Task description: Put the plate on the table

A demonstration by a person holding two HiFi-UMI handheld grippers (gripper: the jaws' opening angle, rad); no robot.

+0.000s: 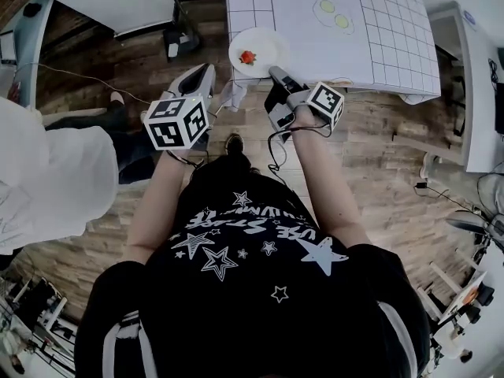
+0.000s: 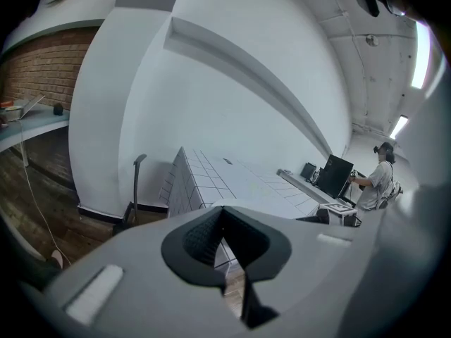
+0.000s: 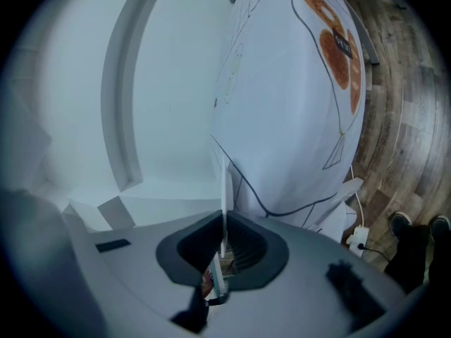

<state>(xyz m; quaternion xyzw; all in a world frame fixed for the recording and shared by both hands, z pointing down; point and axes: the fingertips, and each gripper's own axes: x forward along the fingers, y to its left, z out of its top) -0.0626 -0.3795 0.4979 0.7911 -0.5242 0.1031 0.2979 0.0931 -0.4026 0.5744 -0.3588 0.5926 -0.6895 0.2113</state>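
A white plate [image 1: 261, 47] with a small red item [image 1: 248, 57] on it is over the near left corner of the table [image 1: 378, 46], which wears a white grid cloth. My right gripper [image 1: 273, 73] is shut on the plate's near rim. In the right gripper view the plate [image 3: 224, 189] shows edge-on as a thin white line clamped between the pads [image 3: 224, 241]. Whether it rests on the cloth, I cannot tell. My left gripper [image 1: 206, 71] hovers left of the plate over the floor, apart from it. Its jaws [image 2: 224, 239] are shut with nothing between them.
A person in white [image 1: 47, 179] stands close on the left. A black stand [image 1: 177, 38] sits on the wooden floor beside the table. Cables [image 1: 276, 160] trail below my right gripper. Two egg drawings [image 1: 335, 14] mark the cloth. A person [image 2: 377, 178] works at a far desk.
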